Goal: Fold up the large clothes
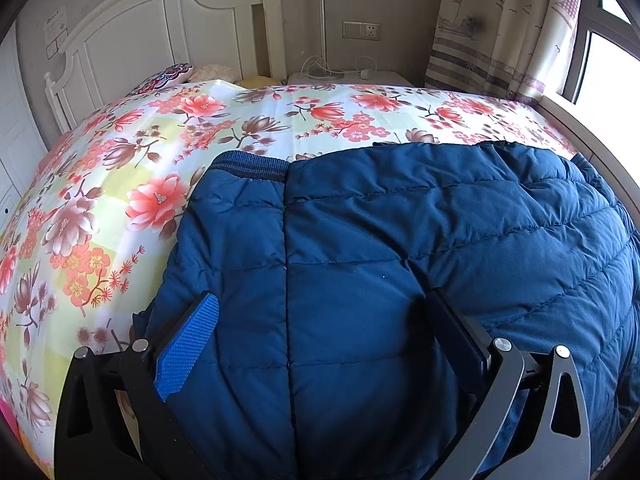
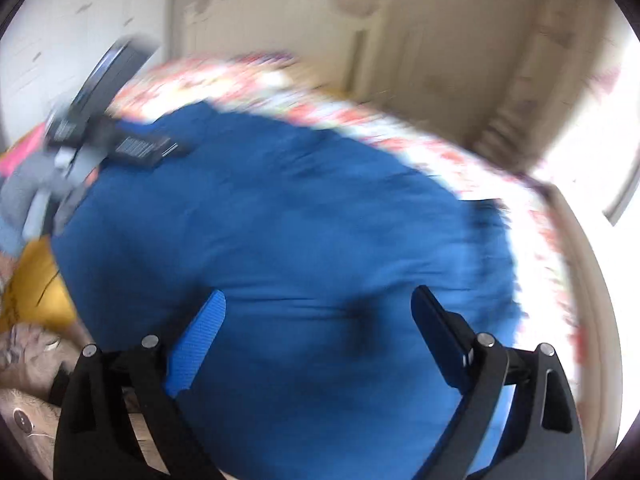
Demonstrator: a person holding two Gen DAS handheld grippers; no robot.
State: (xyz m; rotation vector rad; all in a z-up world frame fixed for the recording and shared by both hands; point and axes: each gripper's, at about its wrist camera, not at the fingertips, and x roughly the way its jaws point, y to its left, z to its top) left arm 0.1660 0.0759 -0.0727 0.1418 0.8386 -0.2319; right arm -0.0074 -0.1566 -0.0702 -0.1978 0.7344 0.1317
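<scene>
A dark blue quilted puffer jacket (image 1: 400, 240) lies spread on the floral bedsheet (image 1: 120, 168), its ribbed hem (image 1: 248, 164) toward the headboard. My left gripper (image 1: 320, 296) stands open, low over the jacket's near part, with a seam running between its blue-padded fingers (image 1: 188, 344). Whether the pads touch the fabric I cannot tell. The right wrist view is blurred. There my right gripper (image 2: 320, 294) is wide open above the same jacket (image 2: 280, 220), and nothing is pinched between its fingers (image 2: 196, 340).
A white headboard (image 1: 160, 28), pillows (image 1: 168, 78), and a nightstand (image 1: 344, 78) with a lamp and cables stand beyond the bed. A curtain (image 1: 500, 28) and window are on the right. In the right wrist view, a dark labelled device (image 2: 136, 146), grey cloth and a yellow item (image 2: 36, 280) lie at left.
</scene>
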